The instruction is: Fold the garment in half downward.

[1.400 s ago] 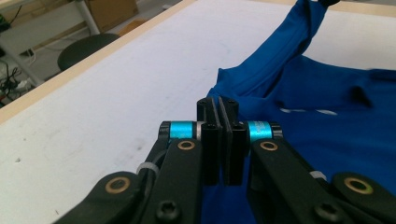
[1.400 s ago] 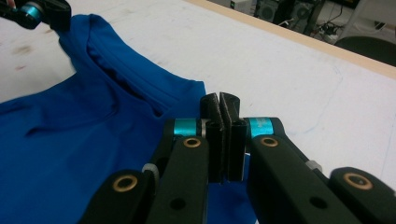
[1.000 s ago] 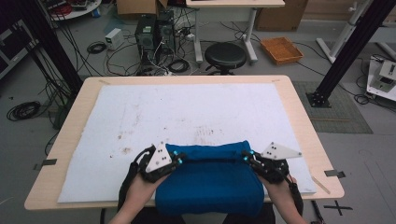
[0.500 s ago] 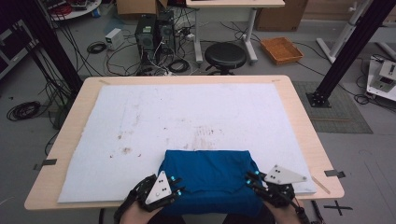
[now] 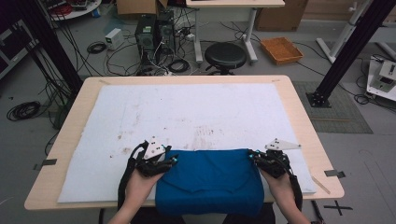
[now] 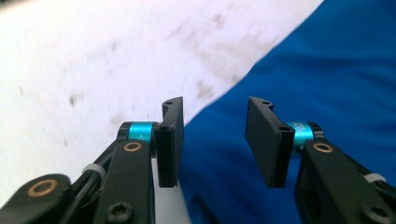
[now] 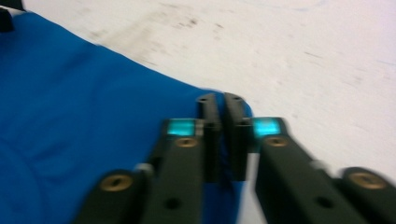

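A folded blue cloth lies on the white mat at the near edge of the table, its front part hanging over the edge. My left gripper sits at the cloth's far left corner. In the left gripper view its jaws stand open above the blue cloth, where the cloth's edge meets the mat. My right gripper is at the far right corner. In the right gripper view its jaws are pressed together on the corner of the blue cloth.
The stained white mat covers most of the wooden table, with free room beyond the cloth. Behind the table are a black stool, computer towers, floor cables and an orange tray.
Both hands drew back toward the near edge half a second ago and have now come forward to the cloth's far corners. The left jaws have opened.
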The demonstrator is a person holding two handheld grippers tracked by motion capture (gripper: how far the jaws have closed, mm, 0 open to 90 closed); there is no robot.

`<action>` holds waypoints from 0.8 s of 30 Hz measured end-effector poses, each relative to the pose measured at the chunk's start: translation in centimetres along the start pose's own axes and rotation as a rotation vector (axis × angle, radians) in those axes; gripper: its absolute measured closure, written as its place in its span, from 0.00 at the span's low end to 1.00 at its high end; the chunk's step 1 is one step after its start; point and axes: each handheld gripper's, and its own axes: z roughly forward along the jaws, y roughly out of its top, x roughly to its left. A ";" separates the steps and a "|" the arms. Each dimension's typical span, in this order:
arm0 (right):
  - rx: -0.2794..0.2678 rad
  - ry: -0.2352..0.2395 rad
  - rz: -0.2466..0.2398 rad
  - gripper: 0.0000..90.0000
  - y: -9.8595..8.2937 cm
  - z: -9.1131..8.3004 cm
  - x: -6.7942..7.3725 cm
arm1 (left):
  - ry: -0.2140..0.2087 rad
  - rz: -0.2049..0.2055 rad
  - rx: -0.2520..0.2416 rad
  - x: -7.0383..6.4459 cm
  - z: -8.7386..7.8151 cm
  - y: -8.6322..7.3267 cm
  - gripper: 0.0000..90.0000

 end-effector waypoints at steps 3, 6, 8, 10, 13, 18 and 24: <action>0.001 -0.023 0.011 0.99 -0.1 -0.2 -1.0 | -0.003 -0.027 0.007 0.0 -0.1 -0.7 0.65; -0.008 -0.015 0.018 0.80 0.0 -0.4 -1.2 | 0.006 -0.026 -0.007 0.2 -0.6 -0.5 0.65; -0.022 -0.007 0.040 0.75 0.2 -0.6 -1.2 | 0.019 -0.032 -0.016 0.7 -1.0 -0.1 0.64; -0.046 -0.012 0.039 0.66 0.6 -0.7 -1.4 | 0.023 -0.052 -0.038 1.3 -1.1 0.2 0.63; -0.068 -0.016 0.099 0.58 1.3 -0.4 -2.1 | -0.007 -0.092 -0.011 2.3 -0.6 0.5 0.59; 0.028 0.046 0.192 0.55 1.2 2.1 -3.4 | -0.012 -0.151 0.054 3.0 0.7 -0.2 0.59; 0.074 0.094 0.112 0.92 0.5 2.7 -2.8 | -0.096 -0.204 0.080 2.9 0.9 -0.9 0.82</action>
